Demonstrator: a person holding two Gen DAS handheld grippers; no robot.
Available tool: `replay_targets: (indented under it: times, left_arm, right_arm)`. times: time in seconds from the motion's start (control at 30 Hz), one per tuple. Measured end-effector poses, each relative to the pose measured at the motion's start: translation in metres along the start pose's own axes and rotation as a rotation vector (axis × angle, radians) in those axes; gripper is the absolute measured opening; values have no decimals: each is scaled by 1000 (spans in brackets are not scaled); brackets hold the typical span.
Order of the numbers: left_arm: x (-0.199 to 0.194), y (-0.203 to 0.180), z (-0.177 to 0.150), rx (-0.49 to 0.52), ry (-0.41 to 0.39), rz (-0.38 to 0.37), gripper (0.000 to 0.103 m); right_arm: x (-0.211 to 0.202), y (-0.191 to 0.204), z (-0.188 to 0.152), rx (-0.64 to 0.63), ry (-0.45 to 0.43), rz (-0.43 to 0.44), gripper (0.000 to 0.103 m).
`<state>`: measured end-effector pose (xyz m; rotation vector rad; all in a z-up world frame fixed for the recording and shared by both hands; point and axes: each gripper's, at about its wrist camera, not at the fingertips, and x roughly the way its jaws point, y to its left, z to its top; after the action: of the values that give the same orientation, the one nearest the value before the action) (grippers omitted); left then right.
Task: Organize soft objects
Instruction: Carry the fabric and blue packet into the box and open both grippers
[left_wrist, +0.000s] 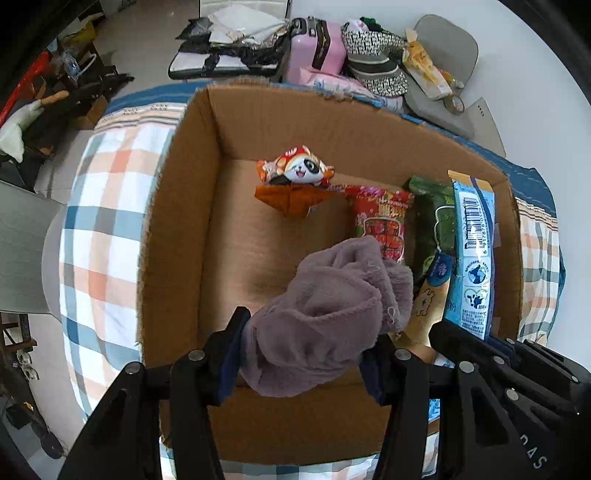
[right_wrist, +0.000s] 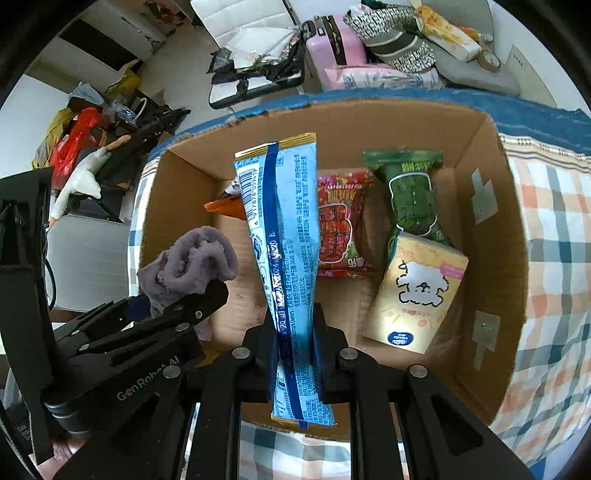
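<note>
My left gripper (left_wrist: 303, 354) is shut on a bunched purple fleece cloth (left_wrist: 332, 314) and holds it over the near part of an open cardboard box (left_wrist: 177, 206). It also shows in the right wrist view (right_wrist: 192, 258). My right gripper (right_wrist: 295, 332) is shut on a long light-blue packet (right_wrist: 284, 236), held above the box (right_wrist: 495, 229). The blue packet also shows at the right of the left wrist view (left_wrist: 472, 251). In the box lie a panda snack packet (left_wrist: 295, 173), a red packet (right_wrist: 341, 225), a green packet (right_wrist: 410, 192) and a yellow tissue pack (right_wrist: 417, 291).
The box sits on a checked bedcover (left_wrist: 99, 206). Behind it are a pink suitcase (left_wrist: 317, 48), patterned bags (left_wrist: 376, 55) and a grey chair (left_wrist: 450, 48). Floor clutter and a goose plush (right_wrist: 81, 181) lie at the left.
</note>
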<state>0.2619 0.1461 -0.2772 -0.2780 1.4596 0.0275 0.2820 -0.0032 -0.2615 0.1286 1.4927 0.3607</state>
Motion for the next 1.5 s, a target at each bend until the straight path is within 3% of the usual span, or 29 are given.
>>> replay_targets:
  times: [0.43,0.6,0.8,0.87,1.03,1.3,1.5]
  left_arm:
    - [21,9,4,-26,88,-25,56]
    - [22,7,3,-18,100,-21,58]
    - [10,11,0,-13,60,2,75]
    - [7,11,-1,-12,53,19,84]
    - [5,14,-2,-22,33,27,92]
    - [7,14,-6,-14,16,49,94]
    - [6,7,-11,3,2,75,94]
  right_arm:
    - [27,-1,-1,25,40,-6,19]
    - [30,0,0,31,47,-4,33]
    - [24,1,1,13,39,-44,47]
    - [21,-1,1,9,32,-69,51]
    - [14,-11,-2,6,20,-112,67]
    - [13,-16,-6,-19,-5,-211,98]
    - [13,-23,-10,-29,-14,-261,99]
